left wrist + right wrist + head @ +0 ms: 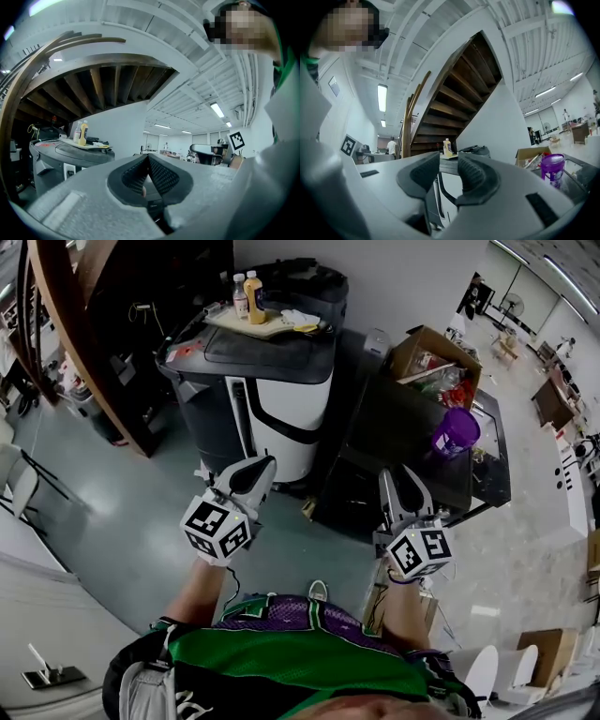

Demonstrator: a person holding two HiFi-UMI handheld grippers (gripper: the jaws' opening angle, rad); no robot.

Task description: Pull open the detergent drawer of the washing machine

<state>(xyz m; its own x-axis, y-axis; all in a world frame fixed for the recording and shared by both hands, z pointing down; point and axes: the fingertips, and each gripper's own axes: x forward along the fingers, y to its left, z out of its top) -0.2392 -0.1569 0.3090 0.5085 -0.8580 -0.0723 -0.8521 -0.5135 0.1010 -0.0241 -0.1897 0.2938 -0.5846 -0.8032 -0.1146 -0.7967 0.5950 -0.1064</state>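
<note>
Closest to the head camera is the person's green and purple jersey [281, 652], with both forearms held out over grey floor [141, 512]. Beyond them the left gripper [255, 470] and right gripper [405, 482] point toward the washing machine [281, 418], a grey-topped, white-fronted unit well apart from both tips, carrying a tray [267, 329] with two bottles [248, 296]. I judge this the approach step: nothing is touched, and the detergent drawer itself cannot be picked out from here. Left of the machine rises a wooden staircase [75, 334]; to its right stands a dark table [412, 446] bearing a purple cup [457, 432], with a cardboard box [422, 352] behind it, so the free lane runs straight ahead between them. In the left gripper view, the left gripper [148, 161] has its pads pressed together, pinching nothing, with the machine [61, 159] far off to the left. In the right gripper view, the right gripper [449, 164] has its jaws spread with only the machine's white front [445, 180] showing through the gap. Next, I judge, a gripper must close in, find the drawer's edge and hook it squarely, keeping clear of the table corner.
</note>
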